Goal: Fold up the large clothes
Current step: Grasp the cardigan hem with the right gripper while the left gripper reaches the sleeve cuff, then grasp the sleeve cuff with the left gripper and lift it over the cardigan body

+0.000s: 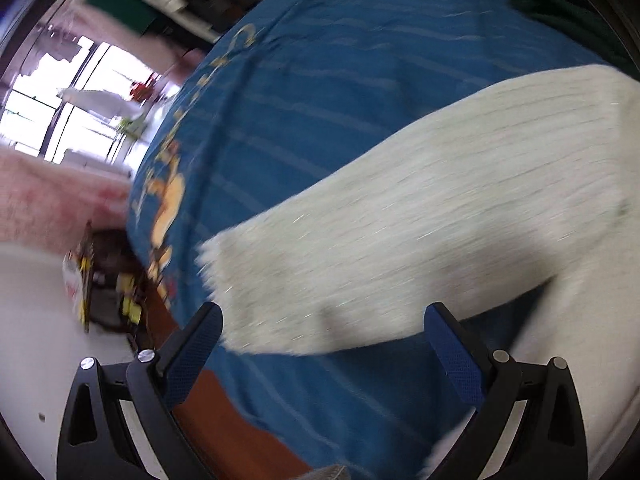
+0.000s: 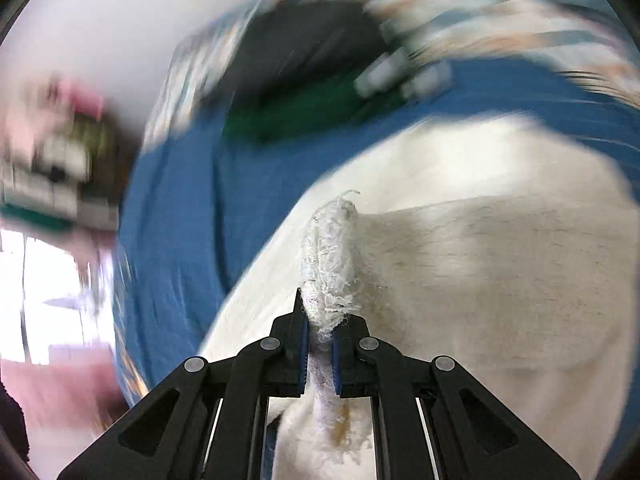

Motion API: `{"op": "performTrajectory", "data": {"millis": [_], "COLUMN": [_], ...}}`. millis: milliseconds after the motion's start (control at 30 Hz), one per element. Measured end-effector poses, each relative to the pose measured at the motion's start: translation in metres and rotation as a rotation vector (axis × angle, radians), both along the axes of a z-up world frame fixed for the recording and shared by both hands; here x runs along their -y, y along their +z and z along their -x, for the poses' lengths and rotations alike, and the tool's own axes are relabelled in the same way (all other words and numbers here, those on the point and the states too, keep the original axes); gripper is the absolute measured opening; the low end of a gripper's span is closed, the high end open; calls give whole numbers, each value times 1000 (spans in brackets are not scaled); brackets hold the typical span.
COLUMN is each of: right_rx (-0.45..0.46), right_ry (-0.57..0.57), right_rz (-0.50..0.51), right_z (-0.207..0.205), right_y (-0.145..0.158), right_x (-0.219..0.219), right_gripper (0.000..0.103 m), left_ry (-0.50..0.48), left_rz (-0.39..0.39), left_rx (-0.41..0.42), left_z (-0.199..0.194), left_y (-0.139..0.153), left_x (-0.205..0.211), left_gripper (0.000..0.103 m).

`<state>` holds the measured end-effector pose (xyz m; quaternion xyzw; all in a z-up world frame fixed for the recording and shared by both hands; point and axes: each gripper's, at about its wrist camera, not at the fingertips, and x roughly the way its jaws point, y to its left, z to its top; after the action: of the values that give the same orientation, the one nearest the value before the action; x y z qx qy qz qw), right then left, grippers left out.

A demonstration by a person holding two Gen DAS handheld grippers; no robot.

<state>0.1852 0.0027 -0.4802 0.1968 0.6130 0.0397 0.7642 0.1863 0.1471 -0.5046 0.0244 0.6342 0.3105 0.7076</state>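
Note:
A large cream knitted sweater (image 1: pixel 420 220) lies on a blue patterned cloth (image 1: pixel 320 80) that covers the table. One sleeve stretches toward the lower left in the left wrist view. My left gripper (image 1: pixel 324 320) is open, its blue-padded fingers either side of the sleeve's cuff end, just above it. In the right wrist view my right gripper (image 2: pixel 320 328) is shut on a fuzzy fold of the cream sweater (image 2: pixel 480 260) and lifts it into a ridge. Both views are blurred by motion.
A dark green garment (image 2: pixel 300 112) and black and striped clothes (image 2: pixel 460 8) lie at the far side of the blue cloth (image 2: pixel 172 220). The brown table edge (image 1: pixel 224 420) shows at lower left, with a cluttered shelf (image 1: pixel 104 280) and bright windows (image 1: pixel 80 92) beyond.

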Motion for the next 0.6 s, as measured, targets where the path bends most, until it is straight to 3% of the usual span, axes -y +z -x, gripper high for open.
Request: {"op": "performTrajectory", "data": {"millis": [33,100,167,233,367,467,600], "right_rx": [-43,-130,-166,-122,-39,-83,-194], "right_ry": [60,174,184,143,54,-37,-132], "right_rz": [42,87,23,-72,-67,33,83], "right_z": [-9,-25,-26,-16,35,71,110], "right_y": [-34,-85,-104,-86,-39,-19,-27], "right_x": [-31,-74,-82,-68,-4,58,122], "right_gripper": [11,23,55,61,62,62,62], "left_ry": [11,50,93,139,281,433,635], "left_rz": [-1,7,26,59,210,402,626], "left_rx": [-8,-26,-31,-23,38,129,257], "left_z": [6,20,32,43,66,78,76], "left_y": [-1,-6,-7,-8,-13,-29,-70], "left_x": [-4,-18,-29,-40,-60,-79,-106], "left_gripper": [103,103,103,103,103,102,101]}}
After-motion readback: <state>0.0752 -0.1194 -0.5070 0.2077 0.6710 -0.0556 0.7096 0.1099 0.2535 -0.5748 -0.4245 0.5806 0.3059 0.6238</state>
